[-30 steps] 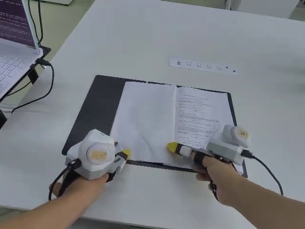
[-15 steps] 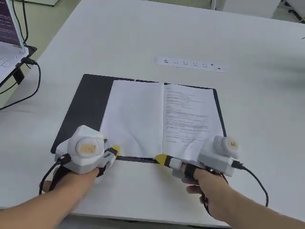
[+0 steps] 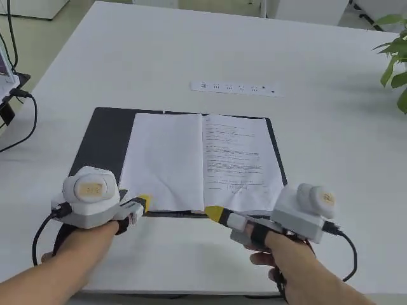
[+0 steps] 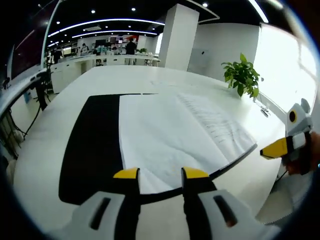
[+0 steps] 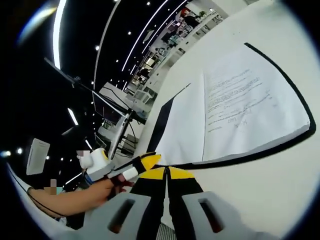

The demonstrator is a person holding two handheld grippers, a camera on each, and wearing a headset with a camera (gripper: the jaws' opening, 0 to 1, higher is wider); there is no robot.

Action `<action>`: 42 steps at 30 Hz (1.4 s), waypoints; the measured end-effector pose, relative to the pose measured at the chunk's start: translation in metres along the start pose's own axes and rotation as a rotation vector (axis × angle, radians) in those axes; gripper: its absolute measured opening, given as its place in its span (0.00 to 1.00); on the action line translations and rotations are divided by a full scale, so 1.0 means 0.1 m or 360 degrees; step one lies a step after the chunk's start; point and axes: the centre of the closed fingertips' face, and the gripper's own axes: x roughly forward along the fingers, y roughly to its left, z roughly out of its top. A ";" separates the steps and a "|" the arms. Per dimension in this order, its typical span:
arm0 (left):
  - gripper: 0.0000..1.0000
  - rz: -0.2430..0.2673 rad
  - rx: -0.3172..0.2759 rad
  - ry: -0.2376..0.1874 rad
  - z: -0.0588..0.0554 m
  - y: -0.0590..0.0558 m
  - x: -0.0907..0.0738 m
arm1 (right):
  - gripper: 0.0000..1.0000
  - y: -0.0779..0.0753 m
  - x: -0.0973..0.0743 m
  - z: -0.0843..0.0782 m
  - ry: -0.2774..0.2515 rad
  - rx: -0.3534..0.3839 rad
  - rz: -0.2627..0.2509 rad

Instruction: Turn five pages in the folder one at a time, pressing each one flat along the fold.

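The folder (image 3: 105, 143) lies open on the white table, black cover to the left, with a blank white page (image 3: 165, 159) and a printed page (image 3: 238, 162) meeting at the fold. My left gripper (image 3: 144, 203) hovers at the folder's near edge, by the blank page's corner, open and holding nothing (image 4: 160, 174). My right gripper (image 3: 213, 213) sits just off the near edge at the foot of the fold, jaws shut on nothing (image 5: 161, 173). Both pages (image 5: 235, 110) lie flat.
A white power strip (image 3: 235, 88) lies beyond the folder. A dark cable (image 3: 22, 121) runs along the table's left edge. A green plant (image 3: 394, 60) stands at the far right. Bare tabletop (image 3: 331, 146) surrounds the folder.
My right gripper has slid down the fold off the page to the folder's near edge. The left gripper stays by the near left corner. The head camera has shifted.
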 end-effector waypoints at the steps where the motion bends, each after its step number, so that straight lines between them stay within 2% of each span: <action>1: 0.33 -0.0013 -0.0011 -0.0018 0.06 -0.03 -0.08 | 0.00 0.01 -0.07 0.04 -0.0021 -0.0005 -0.0002; 6: 0.34 -0.0042 -0.0023 -0.0053 0.22 -0.09 -0.39 | 0.09 0.03 -0.35 0.27 -0.0170 -0.0059 -0.0059; 8: 0.36 -0.0057 -0.0034 -0.0071 0.27 -0.12 -0.52 | 0.12 0.03 -0.47 0.33 -0.0185 -0.0158 -0.0106; 11: 0.40 -0.0078 -0.0081 -0.0107 0.34 -0.15 -0.69 | 0.18 0.08 -0.62 0.41 -0.0225 -0.0244 -0.0142; 15: 0.49 -0.0095 -0.0077 -0.0135 0.36 -0.19 -0.87 | 0.27 0.06 -0.81 0.47 -0.0249 -0.0383 -0.0227; 19: 0.55 -0.0099 -0.0024 -0.0136 0.33 -0.25 -1.01 | 0.36 0.01 -0.97 0.48 -0.0251 -0.0467 -0.0301; 24: 0.64 -0.0094 0.0054 -0.0150 0.32 -0.30 -1.14 | 0.56 -0.11 -1.10 0.44 -0.0231 -0.0618 -0.0443; 29: 0.77 -0.0059 0.0107 -0.0184 0.35 -0.26 -1.27 | 0.66 -0.15 -1.19 0.41 -0.0241 -0.0672 -0.0484; 35: 0.90 -0.0043 0.0093 -0.0183 0.31 -0.20 -1.39 | 0.89 -0.20 -1.30 0.41 -0.0293 -0.0699 -0.0512; 38: 0.96 -0.0025 0.0079 -0.0173 0.25 -0.16 -1.45 | 0.94 -0.19 -1.36 0.41 -0.0311 -0.0703 -0.0506; 42: 0.99 -0.0004 0.0102 -0.0162 0.20 -0.12 -1.52 | 1.00 -0.16 -1.43 0.45 -0.0354 -0.0733 -0.0499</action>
